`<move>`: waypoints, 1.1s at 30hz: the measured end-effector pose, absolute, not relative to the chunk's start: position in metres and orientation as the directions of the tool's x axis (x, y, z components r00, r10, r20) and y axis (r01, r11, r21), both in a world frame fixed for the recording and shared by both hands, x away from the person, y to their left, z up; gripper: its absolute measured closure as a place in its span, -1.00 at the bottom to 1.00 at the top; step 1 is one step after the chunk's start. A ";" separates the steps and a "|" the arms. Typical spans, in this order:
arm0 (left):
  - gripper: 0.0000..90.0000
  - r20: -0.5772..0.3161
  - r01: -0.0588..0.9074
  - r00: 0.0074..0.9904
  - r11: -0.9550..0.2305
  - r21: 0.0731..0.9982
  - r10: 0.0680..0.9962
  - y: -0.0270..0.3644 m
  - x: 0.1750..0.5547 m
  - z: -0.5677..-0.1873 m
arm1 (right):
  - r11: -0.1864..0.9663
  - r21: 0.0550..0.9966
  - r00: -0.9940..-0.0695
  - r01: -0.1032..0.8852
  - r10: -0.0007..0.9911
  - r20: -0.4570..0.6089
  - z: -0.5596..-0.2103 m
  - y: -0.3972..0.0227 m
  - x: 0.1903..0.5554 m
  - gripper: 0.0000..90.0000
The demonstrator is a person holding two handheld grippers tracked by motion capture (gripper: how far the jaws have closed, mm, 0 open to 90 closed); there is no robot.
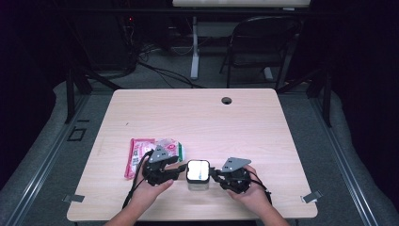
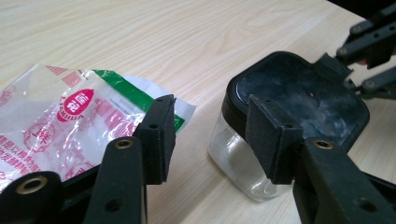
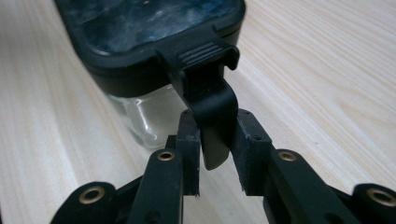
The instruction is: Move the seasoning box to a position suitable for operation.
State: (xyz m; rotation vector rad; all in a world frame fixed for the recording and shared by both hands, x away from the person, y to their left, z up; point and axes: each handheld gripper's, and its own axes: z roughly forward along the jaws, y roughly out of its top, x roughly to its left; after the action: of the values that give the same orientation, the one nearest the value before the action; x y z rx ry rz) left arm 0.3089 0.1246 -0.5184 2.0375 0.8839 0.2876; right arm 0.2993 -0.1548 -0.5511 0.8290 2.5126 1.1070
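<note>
A clear square jar with a black lid stands near the table's front edge, between both grippers. My left gripper is open at the jar's left side. One pad rests by the lid's edge, the other lies beside a clear printed packet. Nothing is squeezed between them. My right gripper comes in from the jar's right, with its jaws shut on the lid's black latch flap, which hangs down over the glass wall. That gripper also appears at the far side of the lid.
The light wooden table has a cable hole near its back edge. A red-and-white packet lies left of the clear one. A folding chair and a desk leg stand beyond the table.
</note>
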 end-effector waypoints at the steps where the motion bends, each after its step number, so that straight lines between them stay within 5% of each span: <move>1: 0.13 -0.115 0.483 0.718 -0.372 0.793 0.686 0.124 0.309 -0.518 | 0.532 0.742 -0.790 0.407 0.613 -0.006 -0.551 -0.156 0.300 0.60; 4: 0.11 -0.100 0.472 0.731 -0.394 0.788 0.675 0.124 0.309 -0.517 | 0.491 0.748 -0.760 0.447 0.649 0.029 -0.549 -0.161 0.303 0.37; 15: 0.06 -0.090 0.467 0.738 -0.409 0.784 0.669 0.129 0.309 -0.508 | 0.457 0.776 -0.750 0.435 0.661 0.031 -0.523 -0.169 0.295 0.05; 26: 0.28 -0.098 0.469 0.758 -0.436 0.768 0.645 0.127 0.309 -0.506 | 0.363 0.800 -0.692 0.478 0.716 0.089 -0.507 -0.170 0.293 0.24; 33: 0.23 -0.150 0.492 0.760 -0.408 0.769 0.633 0.126 0.309 -0.506 | 0.330 0.812 -0.669 0.482 0.737 0.098 -0.501 -0.168 0.294 0.23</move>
State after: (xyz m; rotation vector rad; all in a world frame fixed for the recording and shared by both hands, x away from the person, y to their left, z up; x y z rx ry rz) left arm 0.3092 0.1256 -0.5061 2.0859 0.8413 0.2057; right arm 0.2938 -0.1676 -0.5010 1.0938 2.3107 1.2578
